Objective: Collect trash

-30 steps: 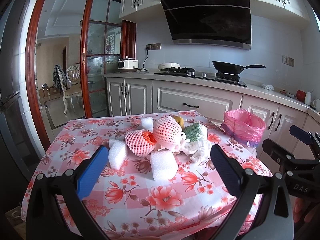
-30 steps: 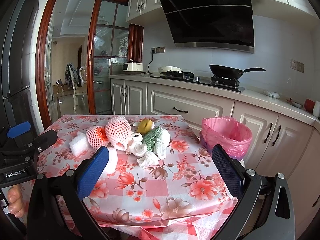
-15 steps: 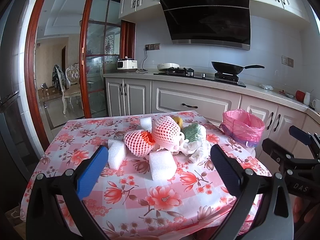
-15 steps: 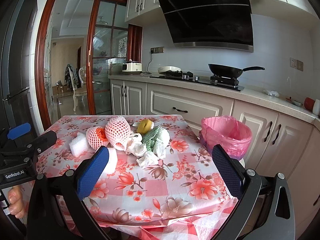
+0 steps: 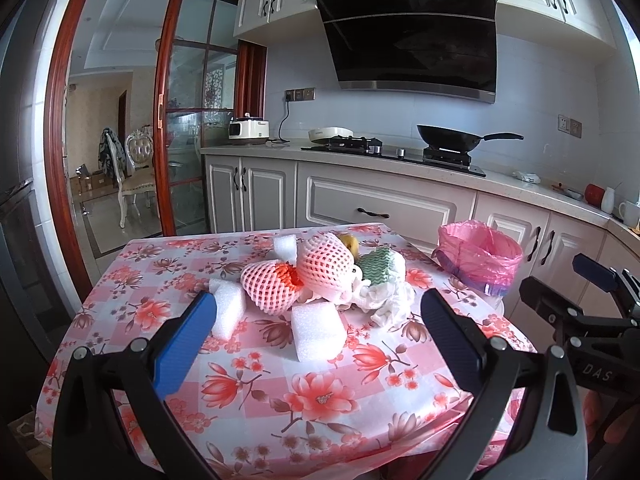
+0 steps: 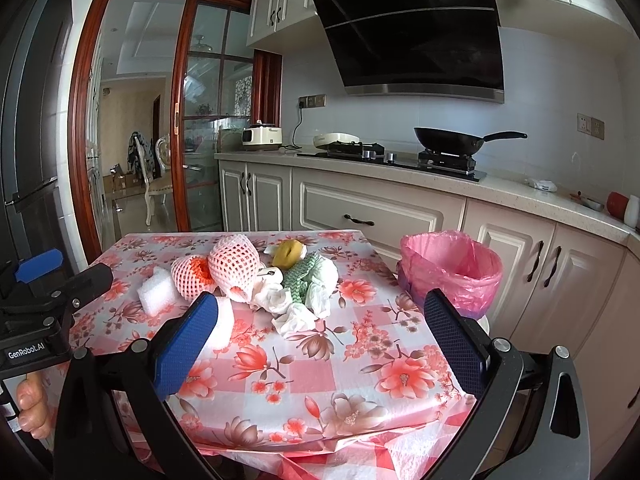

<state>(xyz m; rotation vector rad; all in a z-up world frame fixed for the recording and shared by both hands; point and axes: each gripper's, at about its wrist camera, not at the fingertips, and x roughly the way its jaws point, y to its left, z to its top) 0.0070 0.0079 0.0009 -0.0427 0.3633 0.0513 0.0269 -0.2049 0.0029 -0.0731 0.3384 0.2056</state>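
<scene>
Two grippers, both hovering short of the near table edge, jaws spread wide, nothing between the pads. Left gripper (image 5: 316,332); right gripper (image 6: 320,332).

Landmark: pink-lined bin (image 6: 452,270), standing just off the table's right side, beyond the cloth edge. Liner mouth open; what is inside cannot be made out.

Trash pile (image 5: 320,276) sits mid-table on the floral cloth (image 5: 280,380), left of the bin and well apart from it. Contents, reading away from the bin:
- crumpled white tissues (image 6: 296,312), nearest the bin
- green-patterned wad (image 6: 304,276), touching the tissues
- yellow fruit piece (image 6: 288,253) behind the wad
- two pink foam nets (image 5: 300,276), leaning on each other
- white foam blocks (image 5: 316,330) at the near and far-left fringe, farthest from the bin

Key relation: the pile lies straight ahead of the left gripper, the closest foam block roughly centred between its fingers. From the right gripper the pile lies ahead and to the left, the bin ahead and to the right; its left finger overlaps a foam block in view, contact not determinable.

Judgement: right gripper is nearer both tissues and bin; left gripper nearer the foam blocks and nets. The blocks look light and soft, so they may well skid under a one-sided touch.
</scene>
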